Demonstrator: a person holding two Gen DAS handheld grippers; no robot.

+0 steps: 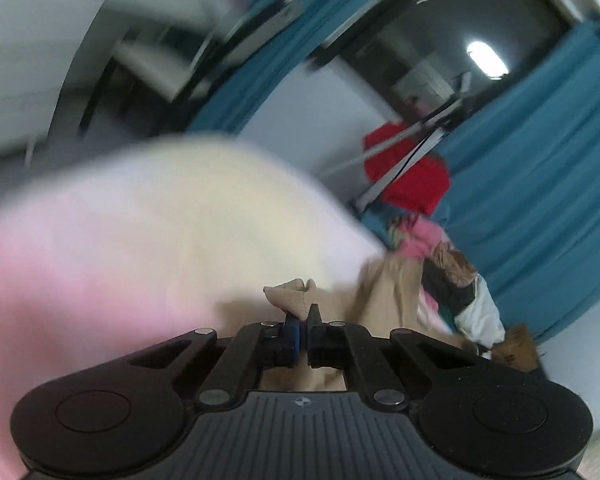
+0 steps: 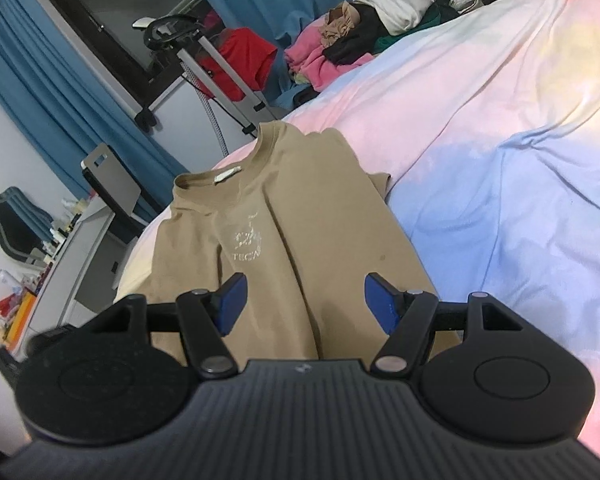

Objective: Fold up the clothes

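My left tongs [image 1: 303, 322] pinch a bunched edge of the tan cotton T-shirt [image 2: 284, 240] lying face-up on the pastel tie-dye bedsheet [image 2: 500, 140]. My right tongs [image 2: 304, 300] hover spread above its near hem. Folding looks barely begun; the far pile of mixed clothes [image 2: 364, 40] waits.

Each wrist camera is looking forward and slightly downward along its own fingers, the left sitting very close over the tan shirt [image 1: 384, 284] and bed [image 1: 140, 220], the right viewing them from farther back, both sharing the clothes pile [image 2: 352, 40] and blue curtains [image 2: 60, 92] beyond.
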